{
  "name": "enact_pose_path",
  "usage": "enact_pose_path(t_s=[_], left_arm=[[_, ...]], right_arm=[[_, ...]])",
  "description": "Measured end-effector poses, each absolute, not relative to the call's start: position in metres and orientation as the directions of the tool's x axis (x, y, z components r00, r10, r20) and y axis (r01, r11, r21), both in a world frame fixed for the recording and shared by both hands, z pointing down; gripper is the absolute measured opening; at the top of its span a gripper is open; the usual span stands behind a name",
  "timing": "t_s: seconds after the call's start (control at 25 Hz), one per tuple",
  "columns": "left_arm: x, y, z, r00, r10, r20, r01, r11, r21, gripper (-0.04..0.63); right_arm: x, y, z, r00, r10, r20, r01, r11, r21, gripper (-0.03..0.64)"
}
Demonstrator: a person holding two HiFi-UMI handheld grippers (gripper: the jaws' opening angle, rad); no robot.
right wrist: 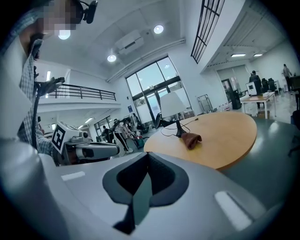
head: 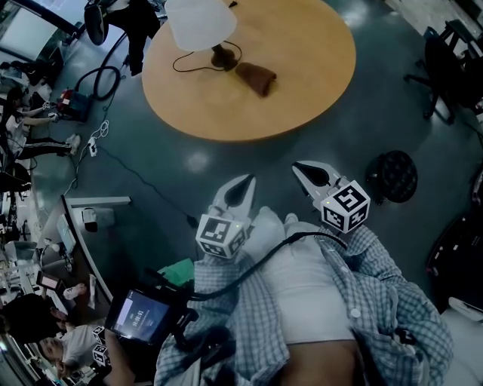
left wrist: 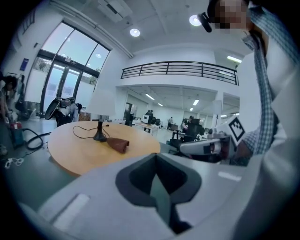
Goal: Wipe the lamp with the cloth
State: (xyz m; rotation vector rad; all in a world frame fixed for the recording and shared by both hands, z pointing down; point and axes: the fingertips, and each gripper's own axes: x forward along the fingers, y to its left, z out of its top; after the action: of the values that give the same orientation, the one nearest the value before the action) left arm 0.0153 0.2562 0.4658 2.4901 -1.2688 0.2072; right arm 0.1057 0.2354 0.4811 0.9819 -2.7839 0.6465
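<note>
A lamp [head: 200, 22] with a white shade stands on the near-left part of a round wooden table [head: 302, 68], and its black cord curls beside its base. A brown cloth [head: 256, 78] lies crumpled just right of the base. Both grippers are held in front of the person's body, well short of the table. My left gripper [head: 243, 185] and right gripper [head: 303, 170] are shut with nothing in them. From the left gripper view [left wrist: 157, 176] the lamp [left wrist: 100, 123] and cloth [left wrist: 118, 144] sit far ahead. The right gripper view [right wrist: 145, 171] shows the lamp [right wrist: 173, 108] and cloth [right wrist: 191, 138] far off too.
A black round stool [head: 392, 176] stands on the floor to the right, with a dark office chair [head: 445, 64] beyond it. Cables and a power strip [head: 92, 143] trail over the floor at left, next to desks. A small screen [head: 139, 315] hangs at the person's waist.
</note>
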Motion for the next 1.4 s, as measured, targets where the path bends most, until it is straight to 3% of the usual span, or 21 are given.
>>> enact_pose_path(t_s=[0.24, 0.56, 0.92, 1.4], left_arm=[[0.010, 0.230, 0.473, 0.588, -0.761, 0.275, -0.808, -0.542, 0.230, 0.000], [-0.002, 0.164, 0.466, 0.616, -0.751, 0.237, -0.786, -0.568, 0.242, 0.000], [-0.061, 0.065, 0.472, 0.637, -0.734, 0.236, -0.768, -0.577, 0.278, 0.000], [-0.084, -0.023, 0.480, 0.631, -0.767, 0.120, -0.693, -0.487, 0.532, 0.000]], right_arm=[[0.110, 0.220, 0.503, -0.740, -0.598, 0.308, -0.670, 0.691, -0.269, 0.003], [0.092, 0.157, 0.494, -0.728, -0.619, 0.296, -0.685, 0.680, -0.263, 0.003], [0.040, 0.056, 0.491, -0.711, -0.631, 0.310, -0.703, 0.650, -0.288, 0.003], [0.040, -0.003, 0.498, -0.702, -0.614, 0.361, -0.710, 0.643, -0.286, 0.003]])
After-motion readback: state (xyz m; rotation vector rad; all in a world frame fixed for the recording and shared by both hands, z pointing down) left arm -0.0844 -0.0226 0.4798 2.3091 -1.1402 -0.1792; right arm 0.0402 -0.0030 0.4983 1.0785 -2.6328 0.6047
